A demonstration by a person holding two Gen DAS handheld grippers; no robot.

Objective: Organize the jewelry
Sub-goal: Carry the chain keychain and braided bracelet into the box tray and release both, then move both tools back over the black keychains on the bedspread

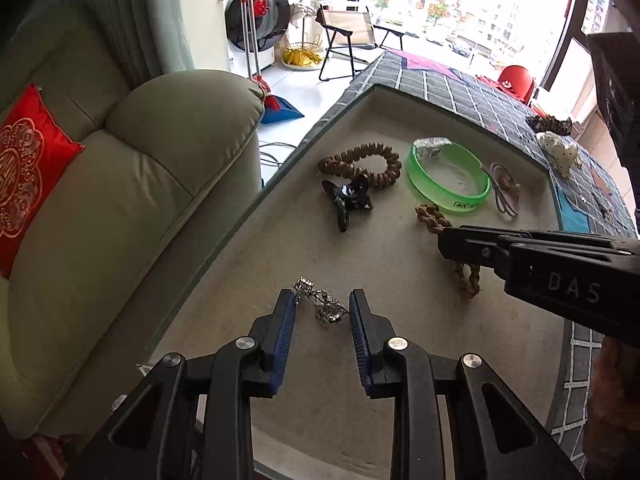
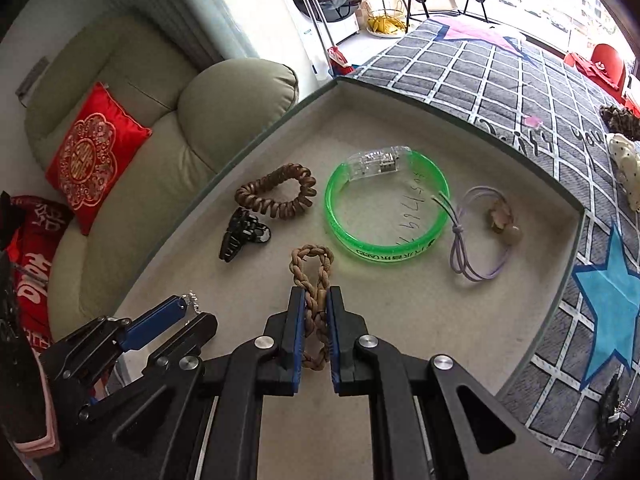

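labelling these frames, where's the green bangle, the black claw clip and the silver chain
green bangle [image 2: 400, 254]: right wrist view, near side of its band
black claw clip [image 2: 240, 236]: right wrist view, middle of its body
silver chain [image 1: 326, 305]: left wrist view, bunched links between the left gripper's pads

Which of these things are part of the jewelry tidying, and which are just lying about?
Job:
tray
braided band
silver chain
green bangle
coil tie
black clip
purple tie

Lying about:
sofa
red cushion
quilt
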